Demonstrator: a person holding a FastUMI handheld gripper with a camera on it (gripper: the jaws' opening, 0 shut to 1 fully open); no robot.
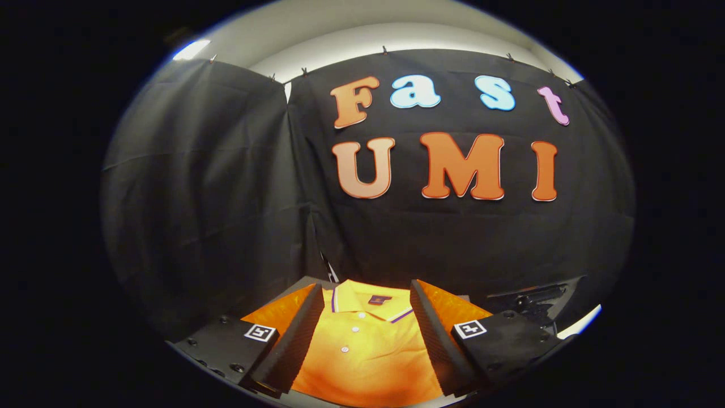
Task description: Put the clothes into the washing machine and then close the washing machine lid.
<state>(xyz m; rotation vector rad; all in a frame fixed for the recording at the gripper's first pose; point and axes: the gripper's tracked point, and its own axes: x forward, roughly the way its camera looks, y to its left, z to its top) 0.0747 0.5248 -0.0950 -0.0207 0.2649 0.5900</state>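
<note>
Clothes: an orange polo shirt [365,345] with a striped collar and white buttons, lying flat between and below the gripper's fingers, collar pointing toward the booth wall.
Gripper [362,334]: spread wide, one finger over each side of the shirt; no pad presses on the cloth.
Dark object [532,297]: just beyond the right finger; too indistinct to identify.
Step in hand: judged to be the approach, before the first pick-up.
Next move: calls for lowering onto the fabric and closing to pinch a fold.
</note>
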